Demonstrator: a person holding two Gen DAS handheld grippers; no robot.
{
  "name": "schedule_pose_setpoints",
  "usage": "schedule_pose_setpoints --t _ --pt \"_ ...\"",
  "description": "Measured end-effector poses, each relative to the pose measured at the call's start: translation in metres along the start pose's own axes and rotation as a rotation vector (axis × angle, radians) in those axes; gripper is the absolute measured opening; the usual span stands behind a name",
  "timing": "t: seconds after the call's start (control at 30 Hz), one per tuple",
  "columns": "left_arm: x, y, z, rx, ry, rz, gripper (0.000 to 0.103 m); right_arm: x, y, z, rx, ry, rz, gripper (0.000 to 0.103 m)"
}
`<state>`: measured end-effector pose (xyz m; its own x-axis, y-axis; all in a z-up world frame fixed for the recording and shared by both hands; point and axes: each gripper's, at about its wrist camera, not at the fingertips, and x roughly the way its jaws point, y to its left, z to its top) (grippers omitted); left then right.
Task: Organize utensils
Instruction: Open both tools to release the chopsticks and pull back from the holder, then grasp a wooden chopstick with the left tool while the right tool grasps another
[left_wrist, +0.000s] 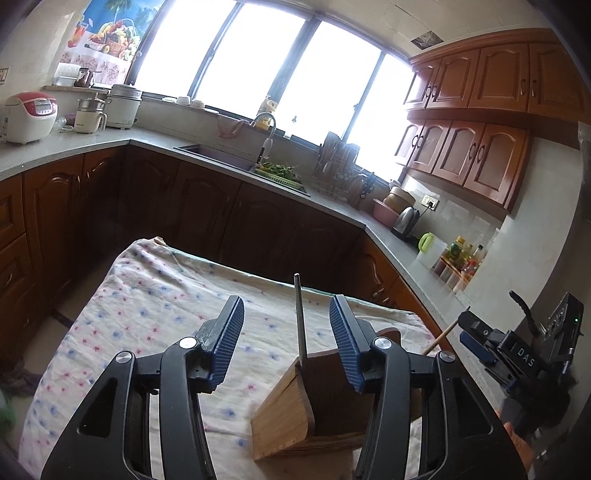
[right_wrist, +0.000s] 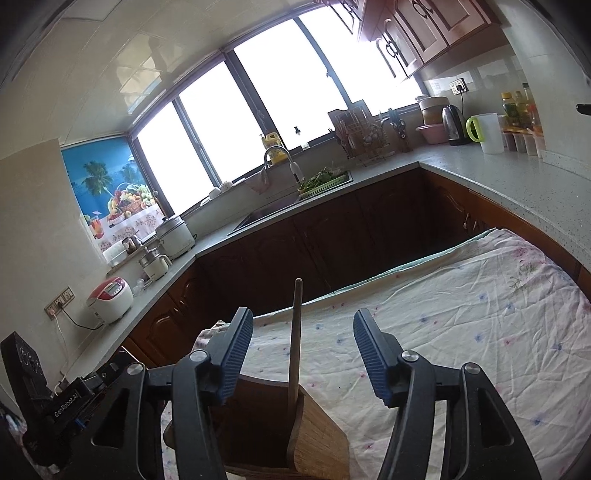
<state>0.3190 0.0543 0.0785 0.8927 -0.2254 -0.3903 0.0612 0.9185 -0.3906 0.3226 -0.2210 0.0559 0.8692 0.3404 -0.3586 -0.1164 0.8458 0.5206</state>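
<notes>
Left wrist view: my left gripper (left_wrist: 286, 319) stands spread; a metal utensil handle (left_wrist: 300, 321) rises untouched between its fingers from the wooden holder (left_wrist: 288, 410) on the floral cloth (left_wrist: 147, 295).
Right wrist view: my right gripper (right_wrist: 303, 338) stands spread, pads clear of a wooden handle (right_wrist: 295, 339) upright in that holder (right_wrist: 314, 439).

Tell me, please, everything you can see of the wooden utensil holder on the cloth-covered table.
The wooden utensil holder is a light bamboo-looking box with a darker brown inside and a curved top edge, open at the top. It stands on the floral cloth, just below both open grippers. A thin metal handle rises from it in the left wrist view, and a wooden handle rises from it in the right wrist view. Neither handle is gripped; the jaws stand clear on each side.
</notes>
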Motion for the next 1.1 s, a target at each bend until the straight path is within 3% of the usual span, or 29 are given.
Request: schedule_pose_setpoints --t 0.1,0.13,0.3,0.77,1.1 --pt "-0.01 0.005 -0.005 -0.014 0.005 0.008 0.062 -0.012 -0.004 -0.002 0.012 0.0 0.019 0.074" --pt "-0.014 0.005 -0.008 -0.017 0.008 0.018 0.07 -0.017 -0.005 -0.003 0.014 -0.001 0.021 0.078" --pt "-0.038 0.006 -0.021 -0.021 0.012 0.032 0.077 -0.045 -0.011 -0.014 0.012 0.009 0.02 0.099" --pt "-0.089 -0.005 -0.081 0.035 0.155 0.039 0.082 -0.123 -0.017 -0.066 -0.037 0.095 -0.005 0.101" --pt "-0.103 -0.017 -0.127 0.059 0.27 0.031 0.083 -0.155 -0.021 -0.109 -0.078 0.16 -0.047 0.101"
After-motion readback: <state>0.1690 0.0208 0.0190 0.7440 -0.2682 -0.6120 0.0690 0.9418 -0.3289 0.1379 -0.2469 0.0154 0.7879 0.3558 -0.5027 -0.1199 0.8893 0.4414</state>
